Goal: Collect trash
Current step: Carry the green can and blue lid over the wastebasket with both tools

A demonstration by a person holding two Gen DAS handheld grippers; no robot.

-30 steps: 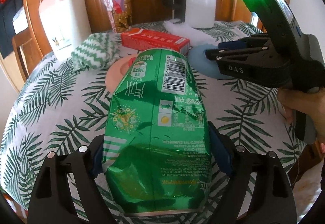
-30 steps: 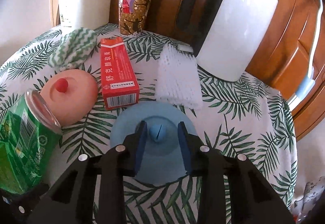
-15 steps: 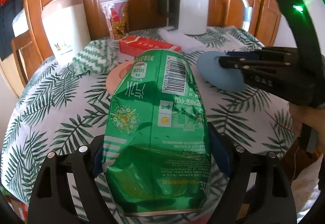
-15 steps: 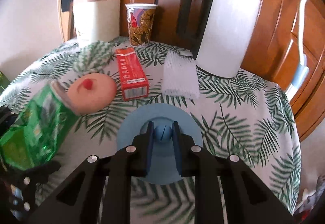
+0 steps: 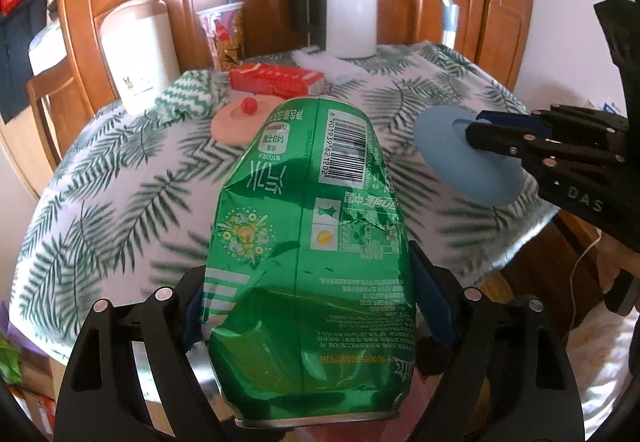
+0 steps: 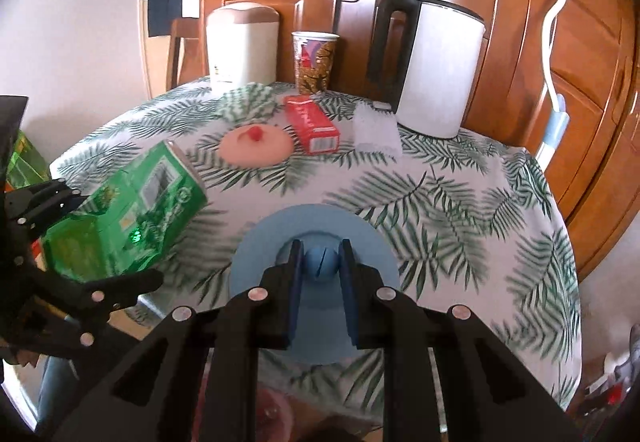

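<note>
Both hands lifted off table (image 6: pixel 460 177); left jaws clamp green can (image 5: pixel 308 242), right jaws blue lid (image 6: pixel 316 262)

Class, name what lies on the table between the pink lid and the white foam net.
The red box lies between the pink lid and the white foam net, in the right wrist view.

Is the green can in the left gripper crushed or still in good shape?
Crushed. The green can shows deep creases and a caved-in lower half where the left gripper clamps it from both sides.
</note>
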